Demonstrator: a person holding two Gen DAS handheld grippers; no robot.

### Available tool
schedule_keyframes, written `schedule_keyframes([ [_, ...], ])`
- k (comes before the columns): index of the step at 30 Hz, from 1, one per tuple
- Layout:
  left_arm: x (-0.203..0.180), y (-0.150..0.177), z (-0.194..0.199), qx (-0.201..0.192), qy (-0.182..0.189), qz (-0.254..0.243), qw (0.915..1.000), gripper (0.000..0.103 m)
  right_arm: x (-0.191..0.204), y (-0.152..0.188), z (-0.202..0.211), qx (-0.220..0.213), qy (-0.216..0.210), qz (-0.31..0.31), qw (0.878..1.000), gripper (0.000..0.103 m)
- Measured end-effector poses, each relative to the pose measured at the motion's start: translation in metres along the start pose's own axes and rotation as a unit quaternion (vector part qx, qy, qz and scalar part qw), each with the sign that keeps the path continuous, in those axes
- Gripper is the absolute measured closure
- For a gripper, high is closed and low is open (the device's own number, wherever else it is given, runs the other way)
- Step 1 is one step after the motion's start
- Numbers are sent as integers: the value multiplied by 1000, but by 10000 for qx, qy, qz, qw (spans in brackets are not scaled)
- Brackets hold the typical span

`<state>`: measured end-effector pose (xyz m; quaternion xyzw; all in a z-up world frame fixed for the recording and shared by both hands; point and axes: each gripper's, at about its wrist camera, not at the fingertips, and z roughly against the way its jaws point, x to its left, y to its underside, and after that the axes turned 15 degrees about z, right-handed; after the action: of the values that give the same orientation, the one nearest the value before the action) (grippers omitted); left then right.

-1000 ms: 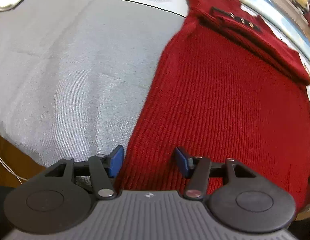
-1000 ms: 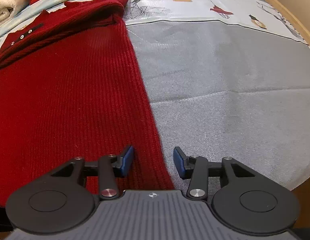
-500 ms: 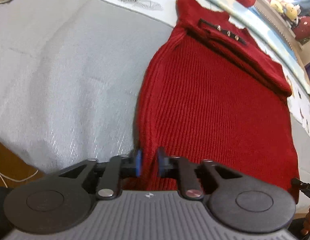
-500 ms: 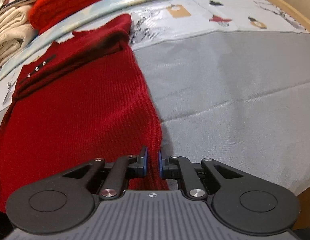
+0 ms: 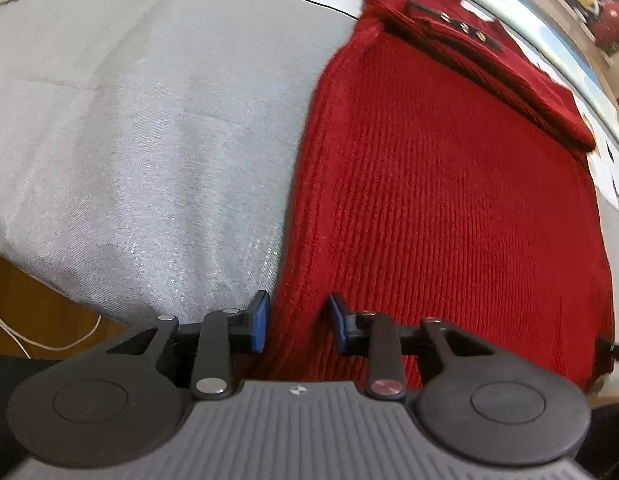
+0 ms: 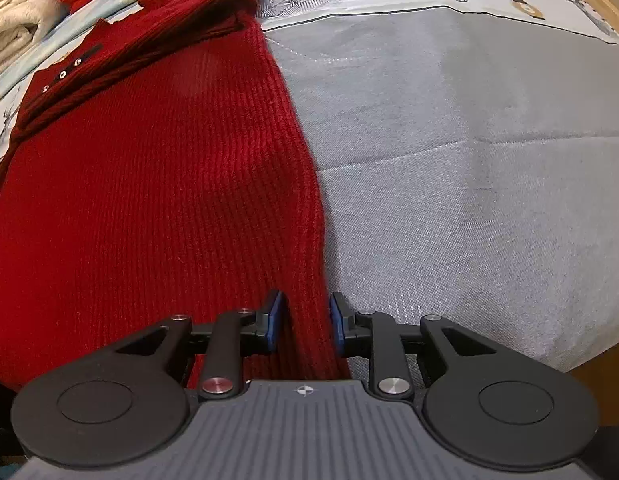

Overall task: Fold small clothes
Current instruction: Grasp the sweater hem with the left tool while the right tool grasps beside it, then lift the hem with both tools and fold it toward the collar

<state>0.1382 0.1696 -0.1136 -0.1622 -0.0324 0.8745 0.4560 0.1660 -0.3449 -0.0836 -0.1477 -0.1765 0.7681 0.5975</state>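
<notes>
On the left, the grey cloth (image 5: 141,128) is seen spread over the surface, and the red sweater (image 5: 441,184) is laid flat on it, sleeves already folded across the top near the buttons (image 5: 465,29). The left tool (image 5: 296,322) is held parted at the sweater's near left corner; the hem edge is straddled by the blue pads (image 5: 260,322) but nothing is pinched, a clear gap being visible on either side. Moving right, the sweater (image 6: 149,184) is seen again, and the right tool (image 6: 305,322) is likewise set apart around the near right edge, knit between the pads yet not gripped. A bottom-up fold is judged to be in preparation. Trouble could be expected here: if the tools are closed too shallow, only the top layer may be caught and the knit may slip out on the lift; if too deep, the grey cloth may be grabbed with it. An uneven lift would leave the hem skewed, and the folded sleeves could be dragged loose.
</notes>
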Motion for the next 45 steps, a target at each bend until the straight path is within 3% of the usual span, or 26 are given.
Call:
schedule_keyframes([
  [16,-10,6,-1,-31,-37,-291,9996,72,19,7,7,-4,121,469,9988,74],
  [39,-15,15,2,101,27,-362,9993,72,25,10,9,27,168,542,9984,74],
  [41,-16,16,1,67,17,-367,9993,88,23,10,10,1,201,525,9984,79],
  [42,-15,15,2,45,44,-331,9994,89,27,12,10,-26,216,492,9986,86],
  [45,-15,13,8,-82,304,-220,9993,91,24,15,22,-328,117,358,9988,90],
])
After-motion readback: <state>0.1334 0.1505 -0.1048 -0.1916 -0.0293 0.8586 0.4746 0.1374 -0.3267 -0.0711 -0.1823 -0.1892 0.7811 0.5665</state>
